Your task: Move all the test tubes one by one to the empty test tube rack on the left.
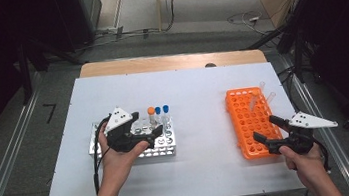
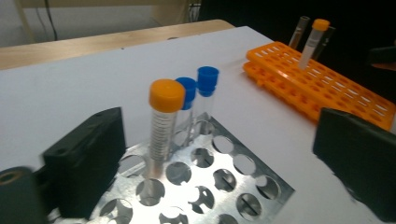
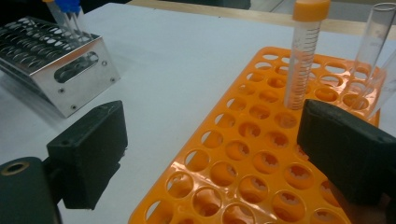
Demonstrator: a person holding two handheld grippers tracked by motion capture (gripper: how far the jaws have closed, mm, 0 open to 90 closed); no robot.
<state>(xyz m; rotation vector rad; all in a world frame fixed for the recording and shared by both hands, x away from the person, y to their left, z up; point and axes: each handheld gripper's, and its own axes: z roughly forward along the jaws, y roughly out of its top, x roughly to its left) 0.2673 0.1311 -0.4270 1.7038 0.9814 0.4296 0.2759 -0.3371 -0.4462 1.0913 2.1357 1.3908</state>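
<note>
A metal tube rack (image 1: 166,148) stands at the table's left, holding an orange-capped tube (image 1: 151,112) and two blue-capped tubes (image 1: 162,110). My left gripper (image 1: 149,123) hovers open just in front of them, and nothing sits between its jaws. In the left gripper view the orange-capped tube (image 2: 166,121) stands upright in the metal rack (image 2: 261,186), ahead of the left gripper (image 2: 224,158). My right gripper (image 1: 265,127) is open over the near part of the orange rack (image 1: 243,114). In the right gripper view an orange-capped tube (image 3: 303,60) stands in the orange rack (image 3: 243,154) beyond the right gripper (image 3: 219,154).
Two clear uncapped tubes (image 1: 269,97) lean at the orange rack's far right corner, also visible as clear tubes (image 3: 373,46). The white tabletop (image 1: 198,105) lies bare between the racks. Cables and dark equipment surround the table on the floor.
</note>
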